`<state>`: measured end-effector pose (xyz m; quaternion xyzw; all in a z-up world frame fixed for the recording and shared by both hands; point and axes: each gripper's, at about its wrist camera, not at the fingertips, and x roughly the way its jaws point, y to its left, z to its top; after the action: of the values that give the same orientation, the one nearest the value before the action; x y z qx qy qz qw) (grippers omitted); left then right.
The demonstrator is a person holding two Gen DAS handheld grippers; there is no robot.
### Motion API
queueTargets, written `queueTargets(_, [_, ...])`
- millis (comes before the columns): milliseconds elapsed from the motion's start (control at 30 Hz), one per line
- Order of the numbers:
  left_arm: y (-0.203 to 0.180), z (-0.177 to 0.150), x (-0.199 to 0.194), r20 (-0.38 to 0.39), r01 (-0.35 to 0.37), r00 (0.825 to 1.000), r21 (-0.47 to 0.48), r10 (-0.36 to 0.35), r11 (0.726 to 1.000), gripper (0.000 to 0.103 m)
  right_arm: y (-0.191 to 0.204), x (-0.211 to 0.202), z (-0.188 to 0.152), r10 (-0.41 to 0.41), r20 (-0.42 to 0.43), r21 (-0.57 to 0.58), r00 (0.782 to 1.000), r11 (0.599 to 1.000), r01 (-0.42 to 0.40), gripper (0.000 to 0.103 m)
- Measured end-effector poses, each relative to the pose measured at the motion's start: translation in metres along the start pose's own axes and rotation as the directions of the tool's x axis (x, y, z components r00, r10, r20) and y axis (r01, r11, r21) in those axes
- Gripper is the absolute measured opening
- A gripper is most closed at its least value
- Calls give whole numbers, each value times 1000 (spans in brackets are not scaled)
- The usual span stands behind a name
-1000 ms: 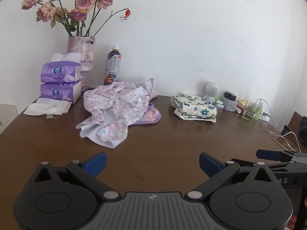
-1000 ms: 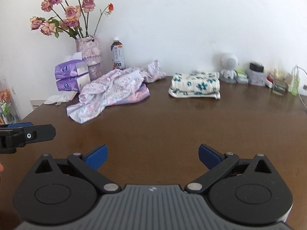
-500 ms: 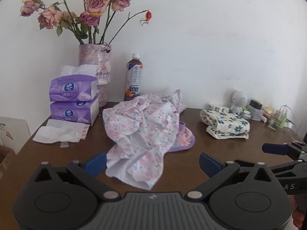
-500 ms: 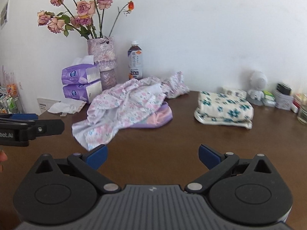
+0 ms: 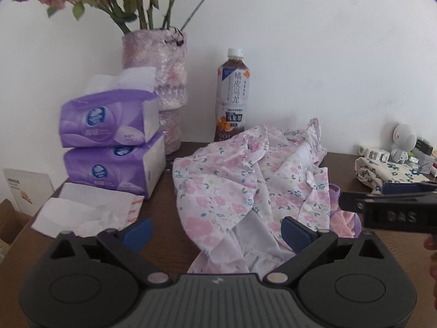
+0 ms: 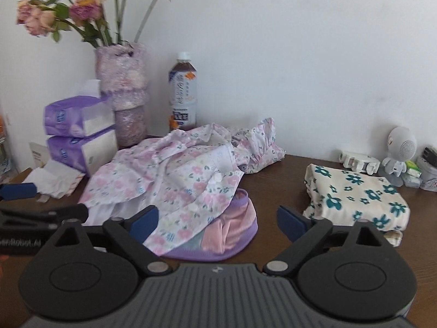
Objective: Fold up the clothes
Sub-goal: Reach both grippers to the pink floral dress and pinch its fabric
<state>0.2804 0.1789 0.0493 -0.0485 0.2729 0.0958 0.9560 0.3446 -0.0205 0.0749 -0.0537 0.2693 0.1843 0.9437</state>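
**Both grippers reach the crumpled floral garment; the grasp is not yet made**

Nearest the cameras, the left gripper [image 5: 217, 232] hangs over the near hem of the pink floral garment [image 5: 245, 186]. Its blue pads stand wide apart and are closing, with cloth lying between and below them but nothing pinched. The right gripper [image 6: 217, 220] sits just to the right of it, over the purple and pink piece [image 6: 232, 232] that pokes out from under the floral cloth. Its jaws are also apart and closing, gripping nothing.

The floral garment lies in a loose heap on the dark wooden table [image 6: 273, 191], at mid-depth, left of centre. To the right, well apart from it, rests a folded cream cloth with teal flowers [image 6: 357, 194], seemingly a finished piece. Farther back on the left are stacked tissue packs [image 5: 112, 147], then a vase of roses [image 5: 161, 82] and a tea bottle [image 5: 233, 95] against the wall.

The step in hand looks like the approach to pick up the next garment. The next move probably calls for each gripper to settle on a separate edge or corner, close on a single layer, then lift and spread the cloth flat before any fold.
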Motion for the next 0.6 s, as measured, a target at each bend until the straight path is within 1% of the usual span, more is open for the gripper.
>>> queueTargets(67, [1, 0, 17, -23, 13, 1000, -4, -13, 1000, 95, -4, 26, 2, 12, -25, 33, 1000, 999, -11, 79])
queueTargets(133, [-1, 0, 32, -47, 9, 999, 14, -8, 1000, 89, -7, 49, 4, 20, -39, 60, 999, 998, -18, 77])
queueTargets(233, [-2, 1, 47, -66, 21, 998, 45, -18, 999, 84, -9, 78, 6, 23, -54, 87, 998, 996, -18, 69])
queueTargets(267, [-3, 2, 51, -76, 28, 997, 57, -23, 998, 79, -9, 87, 8, 18, -61, 87, 998, 996, -13, 62])
queueTargets(300, [-3, 3, 56, -87, 35, 996, 66, -29, 997, 72, -9, 95, 8, 14, -70, 85, 997, 996, -8, 52])
queueTargets(333, [-3, 4, 60, -98, 48, 994, 67, -42, 997, 67, -9, 103, 9, 10, -79, 83, 997, 997, -4, 49])
queueTargets(367, [-2, 5, 63, -110, 68, 992, 63, -61, 996, 53, -9, 110, 10, 6, -91, 86, 996, 996, 1, 45])
queueTargets(400, [0, 6, 66, -123, 88, 989, 56, -80, 995, 36, -9, 116, 9, 10, -99, 92, 995, 996, -1, 39])
queueTargets(433, [3, 7, 69, -134, 104, 986, 44, -97, 994, 29, -10, 121, 9, 17, -103, 98, 994, 995, -7, 34])
queueTargets(467, [5, 8, 70, -132, 115, 985, 35, -109, 993, 19, -9, 124, 10, 24, -104, 101, 994, 995, -13, 22])
queueTargets(500, [8, 9, 70, -133, 123, 984, 25, -119, 992, 15, -8, 125, 11, 24, -99, 104, 995, 995, -14, 9])
queueTargets(533, [11, 10, 69, -129, 132, 983, 16, -129, 991, 14, -7, 124, 12, 18, -92, 105, 996, 994, -8, 6])
queueTargets(567, [12, 11, 68, -122, 137, 983, 13, -134, 990, 10, -7, 123, 12, 18, -85, 107, 996, 994, -9, 4])
queueTargets(600, [13, 11, 66, -114, 138, 984, 15, -136, 990, 9, -8, 121, 13, 27, -77, 115, 997, 993, -18, 2])
